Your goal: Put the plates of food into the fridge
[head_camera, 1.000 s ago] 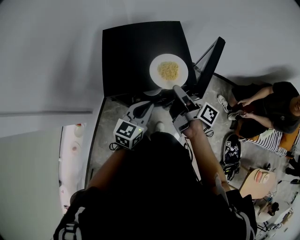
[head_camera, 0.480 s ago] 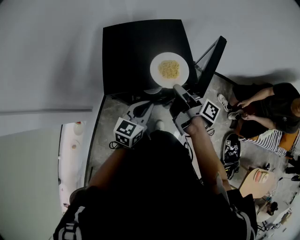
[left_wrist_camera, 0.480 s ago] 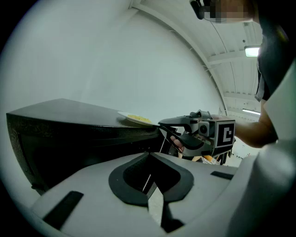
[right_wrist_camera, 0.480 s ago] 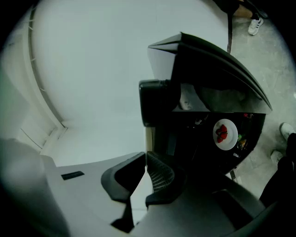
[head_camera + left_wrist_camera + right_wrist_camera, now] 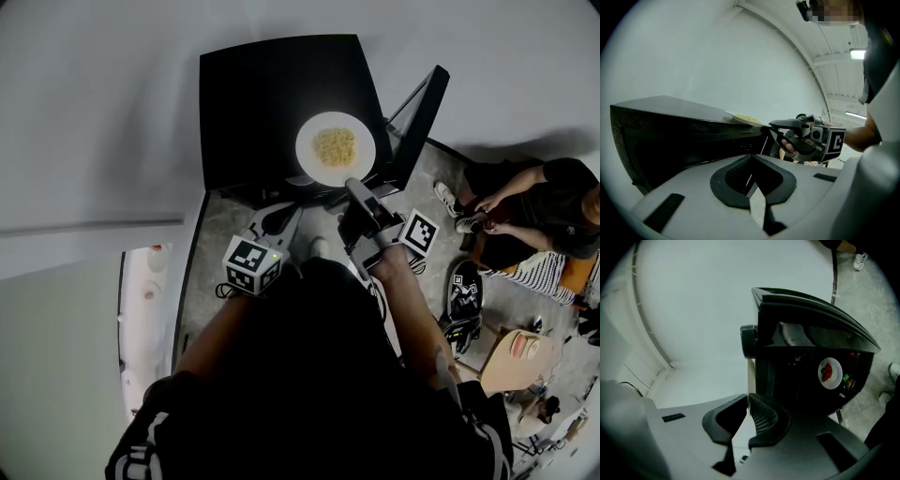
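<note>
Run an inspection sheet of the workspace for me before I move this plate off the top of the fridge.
surface: black fridge top, bare apart from one plate near its front right corner.
job's things: plate of yellow food on the fridge top; plate of red fruit already inside the fridge; fridge door open.
clutter: dark items on the floor at the right.
grippers: right gripper shut on the near rim of the plate of yellow food; left gripper shut, empty, in front of the fridge, apart from the plate.
cables: nothing seen.
surroundings: stone floor, white wall, seated person at the right.
</note>
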Available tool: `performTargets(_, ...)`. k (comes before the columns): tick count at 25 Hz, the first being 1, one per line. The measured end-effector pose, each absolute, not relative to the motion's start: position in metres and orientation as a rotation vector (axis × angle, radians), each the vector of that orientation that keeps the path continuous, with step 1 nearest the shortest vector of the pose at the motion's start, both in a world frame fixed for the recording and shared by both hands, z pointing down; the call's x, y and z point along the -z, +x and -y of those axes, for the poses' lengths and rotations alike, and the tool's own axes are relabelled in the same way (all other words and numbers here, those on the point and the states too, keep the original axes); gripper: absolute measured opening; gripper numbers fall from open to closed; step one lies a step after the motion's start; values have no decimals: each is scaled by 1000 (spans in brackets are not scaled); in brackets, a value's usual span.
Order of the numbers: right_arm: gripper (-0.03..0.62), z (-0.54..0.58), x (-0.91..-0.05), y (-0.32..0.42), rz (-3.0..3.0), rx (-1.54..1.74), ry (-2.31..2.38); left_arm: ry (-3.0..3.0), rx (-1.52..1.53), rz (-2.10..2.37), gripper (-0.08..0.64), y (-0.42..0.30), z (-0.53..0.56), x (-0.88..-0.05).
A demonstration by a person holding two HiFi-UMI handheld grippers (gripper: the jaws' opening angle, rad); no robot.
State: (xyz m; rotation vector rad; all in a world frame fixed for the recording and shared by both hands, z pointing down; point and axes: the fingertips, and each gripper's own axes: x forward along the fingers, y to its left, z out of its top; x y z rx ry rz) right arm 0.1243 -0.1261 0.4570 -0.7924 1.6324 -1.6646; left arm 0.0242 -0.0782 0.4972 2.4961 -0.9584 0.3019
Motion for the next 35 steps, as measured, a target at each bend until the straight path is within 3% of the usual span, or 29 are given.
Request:
performTargets(4, 42, 127, -452, 123, -1649, 1637, -772, 2493, -305, 951, 20, 24, 74, -499)
performTargets(11, 142, 131, -443, 120, -1622, 1645, -733, 2480, -304, 961, 20, 25, 68, -499)
performTargets(18, 149, 137, -454, 115, -1571, 1722, -789, 2468, -293, 975, 20, 23, 65, -499)
performTargets(20, 119, 137, -456, 114, -1566, 1745, -816, 2462, -287, 978, 20, 21, 64, -499)
performTargets(21, 61, 137, -458, 114, -1559, 1750, -826, 2459, -285, 980, 20, 20, 64, -499)
performTargets(35, 31, 122, -470, 120, -1580, 1737, -757, 2448, -263, 1015, 20, 10, 79, -505)
